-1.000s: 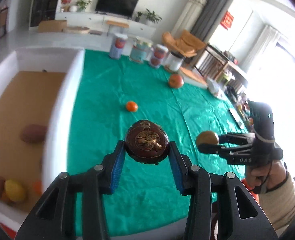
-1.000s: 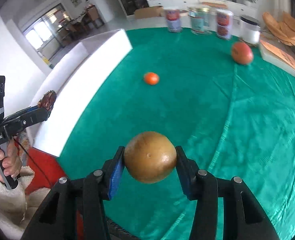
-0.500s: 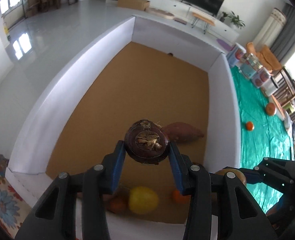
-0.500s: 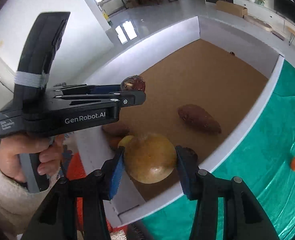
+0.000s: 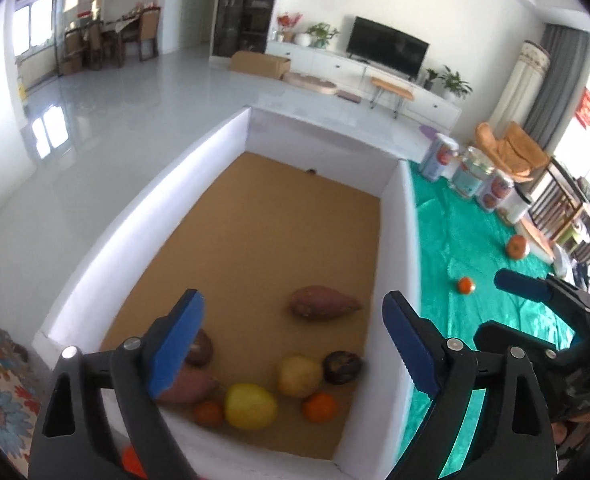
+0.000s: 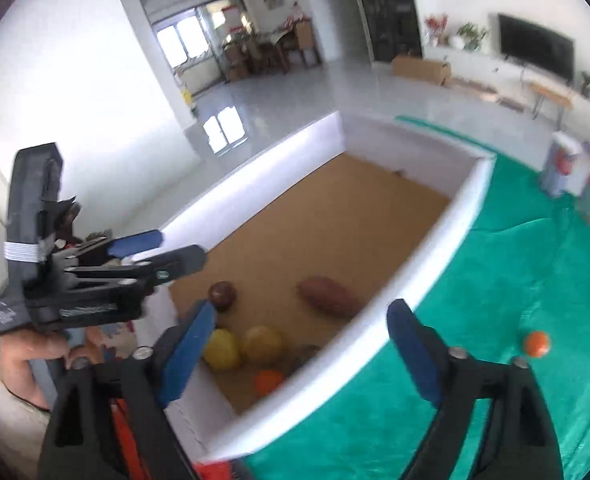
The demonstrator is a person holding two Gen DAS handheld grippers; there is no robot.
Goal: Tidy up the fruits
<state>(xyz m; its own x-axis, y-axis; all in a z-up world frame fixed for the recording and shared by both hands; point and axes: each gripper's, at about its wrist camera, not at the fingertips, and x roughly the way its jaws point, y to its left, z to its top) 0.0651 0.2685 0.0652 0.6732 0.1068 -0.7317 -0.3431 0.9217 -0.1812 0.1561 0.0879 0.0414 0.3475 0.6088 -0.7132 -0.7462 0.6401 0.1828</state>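
Fruit remaining on the green cloth (image 5: 471, 248): one small orange (image 5: 465, 285) and one larger red-orange fruit (image 5: 516, 246), well apart from each other. Both look firm, round and light, liable to roll on the creased cloth. Grip each across its widest part, pads on opposite sides.

Left gripper (image 5: 293, 344) and right gripper (image 6: 301, 354): the jaws of both have just been opening and now stand wide with nothing between them.

The white box (image 5: 395, 216) with a brown cardboard floor holds the sorted pile at its near end: lemon (image 5: 250, 406), yellow-brown pear (image 5: 299, 376), dark mangosteen (image 5: 342, 367), orange (image 5: 320, 407), sweet potato (image 5: 323, 302).

Room: glossy pale floor, television (image 5: 387, 51) on the far wall, tins (image 5: 467, 178) at the cloth's far edge.
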